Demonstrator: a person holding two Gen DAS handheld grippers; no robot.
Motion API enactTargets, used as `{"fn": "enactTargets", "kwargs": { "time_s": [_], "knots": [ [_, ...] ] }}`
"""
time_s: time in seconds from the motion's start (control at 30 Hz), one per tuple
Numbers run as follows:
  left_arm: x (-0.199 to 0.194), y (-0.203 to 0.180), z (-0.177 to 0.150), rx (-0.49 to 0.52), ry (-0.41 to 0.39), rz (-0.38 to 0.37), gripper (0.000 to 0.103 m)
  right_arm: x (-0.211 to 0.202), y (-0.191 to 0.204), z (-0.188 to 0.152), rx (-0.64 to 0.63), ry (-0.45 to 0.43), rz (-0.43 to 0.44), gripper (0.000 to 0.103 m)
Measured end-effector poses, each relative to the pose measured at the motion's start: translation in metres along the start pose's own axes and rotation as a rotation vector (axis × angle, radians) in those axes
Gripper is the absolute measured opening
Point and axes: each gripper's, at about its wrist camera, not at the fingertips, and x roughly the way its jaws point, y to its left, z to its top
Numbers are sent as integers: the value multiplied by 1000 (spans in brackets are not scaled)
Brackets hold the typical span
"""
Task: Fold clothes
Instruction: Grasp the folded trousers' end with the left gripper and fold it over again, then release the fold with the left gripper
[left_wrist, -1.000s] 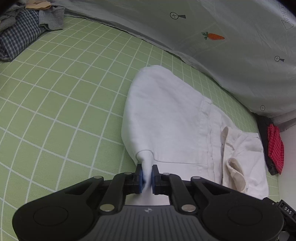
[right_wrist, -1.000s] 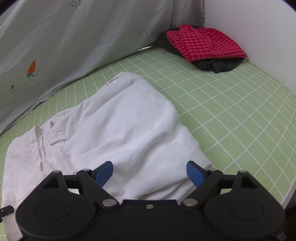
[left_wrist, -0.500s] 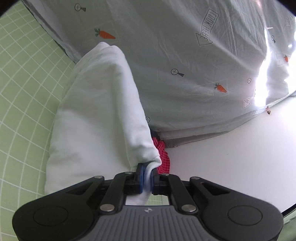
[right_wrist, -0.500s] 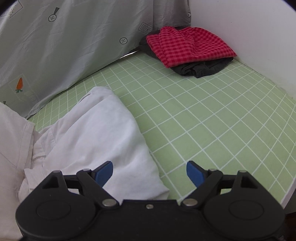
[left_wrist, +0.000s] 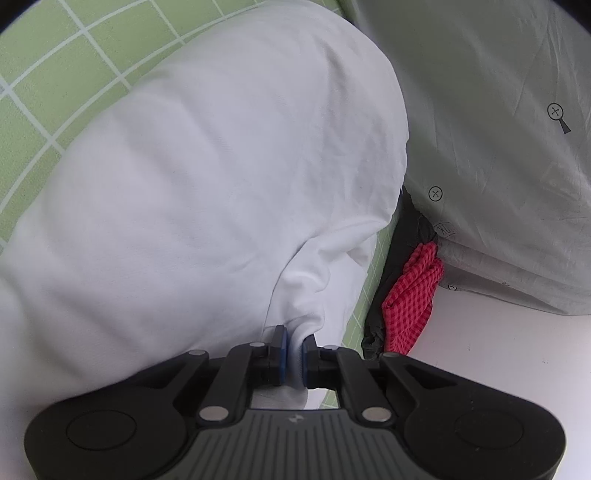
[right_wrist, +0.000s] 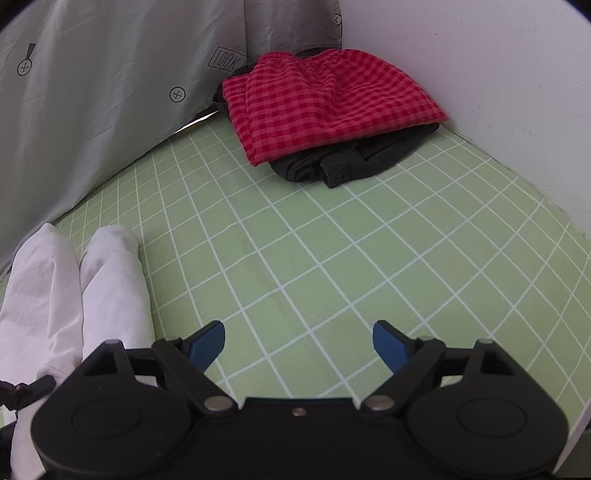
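Now mid-fold. Left gripper (left_wrist: 293, 356) is pinched tight on a tuck of the white garment (left_wrist: 207, 177), which fills the centre and left of the left wrist frame as a big draped bulge. A second ago that same garment lay spread flat across the green grid sheet (right_wrist: 332, 258); since then the pinched edge has been carried up and across, and the view has swung from open sheet to the grey printed curtain (left_wrist: 498, 110) at upper right. Grip unchanged throughout: cloth between the pads in all three left views.

Right gripper (right_wrist: 298, 341) stands wide, nothing between its blue pads, only bare sheet beneath. A second ago white cloth filled its lower frame; now the garment sits only at lower left of the right wrist frame, doubled into two rounded lobes side by side.

Red checked cloth (right_wrist: 325, 103) on top of a dark garment (right_wrist: 351, 162) sits at upper centre against the white wall, apparently a finished stack, well apart from the work.

Reading: one half of the garment has been brought over the other, so this fold looks nearly closed. Likely next is laying the held edge down and letting go. Risk: the bulge may trap slack and leave the layers uneven.
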Motion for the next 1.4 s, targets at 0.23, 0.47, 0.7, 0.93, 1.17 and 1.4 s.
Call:
{"fn": "enactTargets", "kwargs": {
  "time_s": [0.23,0.47,0.7,0.93,1.17,1.4],
  "knots": [
    [-6,3,-5,-43,-23,-12,16,6,30,-7,-118,27,85,88],
    [-42,-32,-14,68,-78,-152,81,-9,35,-8,-115,-5,117,88],
    [-95,-44,-20,316,-325,255,82,-15,70,-10,-161,-16,179,88],
    [-91,-10,-28,464,-289,580,82,-16,139,-22,-331,-14,290,88],
    [-77,1,-26,492,-234,582,88,4,178,-45,-462,48,313,71],
    [-72,-7,-29,526,-246,562,89,-15,168,-38,-460,-51,447,12]
  ]
}}
